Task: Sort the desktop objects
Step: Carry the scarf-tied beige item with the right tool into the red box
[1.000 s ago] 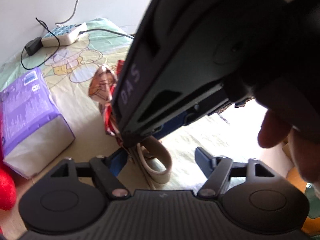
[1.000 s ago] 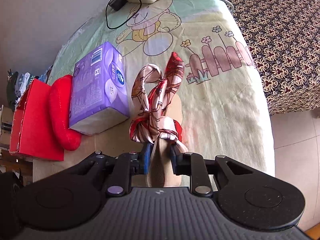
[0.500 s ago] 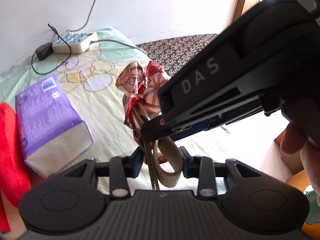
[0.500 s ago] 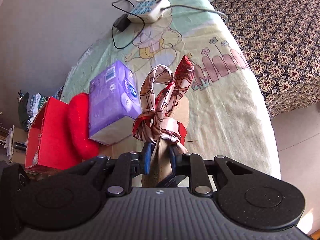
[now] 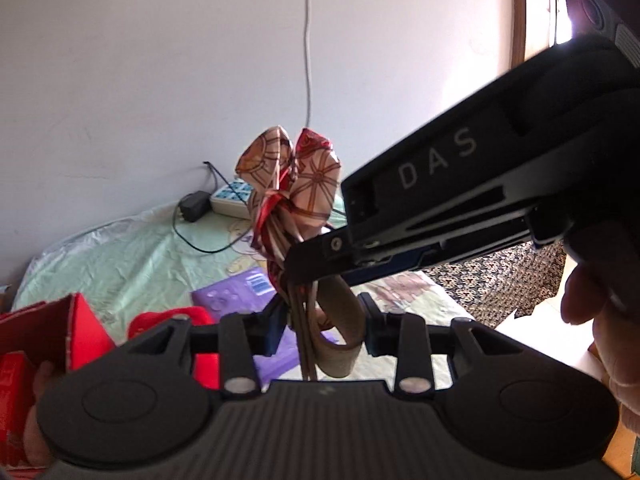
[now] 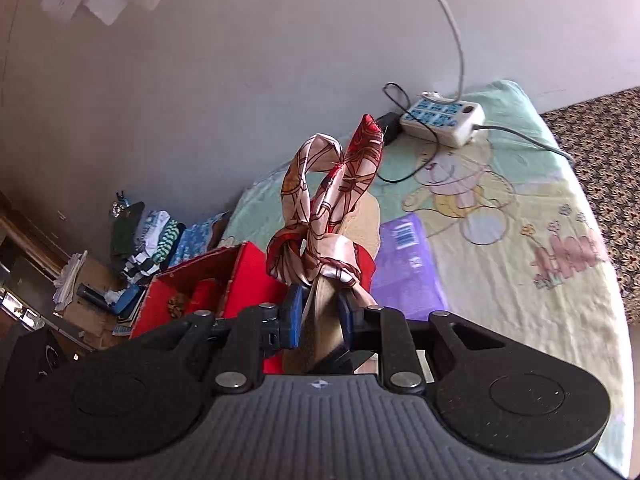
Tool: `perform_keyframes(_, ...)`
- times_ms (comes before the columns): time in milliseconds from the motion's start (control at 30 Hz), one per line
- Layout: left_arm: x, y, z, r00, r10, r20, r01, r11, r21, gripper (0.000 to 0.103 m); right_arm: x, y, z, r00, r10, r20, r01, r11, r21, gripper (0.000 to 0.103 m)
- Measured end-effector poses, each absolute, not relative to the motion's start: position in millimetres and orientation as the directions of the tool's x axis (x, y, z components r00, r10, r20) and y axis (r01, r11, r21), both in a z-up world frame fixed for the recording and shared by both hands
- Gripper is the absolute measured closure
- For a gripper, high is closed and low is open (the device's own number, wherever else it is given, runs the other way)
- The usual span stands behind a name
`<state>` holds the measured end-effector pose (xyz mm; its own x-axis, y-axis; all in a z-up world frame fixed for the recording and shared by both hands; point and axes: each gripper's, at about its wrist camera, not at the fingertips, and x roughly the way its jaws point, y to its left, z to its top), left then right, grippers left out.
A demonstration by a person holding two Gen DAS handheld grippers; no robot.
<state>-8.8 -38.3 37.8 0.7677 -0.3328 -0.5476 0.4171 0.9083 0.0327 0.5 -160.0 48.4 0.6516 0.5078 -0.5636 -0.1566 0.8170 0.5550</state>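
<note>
A beige strap with a red-and-cream patterned scarf bow [image 6: 332, 200] tied on it is lifted off the bed. My right gripper [image 6: 320, 312] is shut on the strap just below the bow. In the left wrist view the bow [image 5: 296, 184] stands above the strap loop [image 5: 340, 332], and my left gripper [image 5: 322, 320] is shut on that strap too. The right gripper's black body [image 5: 480, 200] crosses above from the right. A purple tissue pack [image 6: 404, 268] and an open red box [image 6: 208, 280] lie below.
A white power strip [image 6: 440, 120] with cables lies at the far edge of the cartoon bedsheet [image 6: 520, 240]. A red cushion [image 5: 176, 316] sits beside the red box [image 5: 48, 328]. Folded clothes [image 6: 160, 236] lie left of the bed. A dark patterned blanket [image 6: 600, 140] covers the right.
Both grippers rose with the strap and bow, lifting it well above the bed. My left gripper went from open to shut on the strap. The views tilted up towards the wall.
</note>
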Motion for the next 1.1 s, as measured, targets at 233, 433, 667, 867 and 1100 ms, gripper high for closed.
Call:
perform_keyframes(233,-12.3,62.4,48.7,0.807,-0.245,-0.537,0.310,0.950,0.033,0.068,17.2,-59.3,61.6,0.616,0.578,-0.536,-0.275,0.794,0.542,0.082)
perform_keyframes(433,-1.1,135.9,36.8,0.789,-0.184,-0.586,0.233,0.972,0.010,0.067,39.4,19.1,48.1,0.562,0.607,-0.561,-0.325,0.787,0.525,0.081)
perform_keyframes(667,15.3,184.8,4.8,0.702,-0.191,-0.686,0.220,0.974,-0.046,0.067,58.1,69.5,15.5,0.501,0.575,-0.646,-0.289,0.815,0.502,0.081)
perform_keyframes(867,26.6,200.9,-12.4,0.631,-0.236,-0.739,0.244,0.965,-0.100,0.067,68.3,78.2,-7.1,0.464,0.566,-0.681,-0.202,0.816,0.541,0.081)
perform_keyframes(1100,37.0,199.5,-26.1,0.567,-0.290,-0.771,0.283,0.948,-0.148,0.065,77.7,81.1,-22.4,0.427,0.531,-0.732,-0.109,0.833,0.542,0.081)
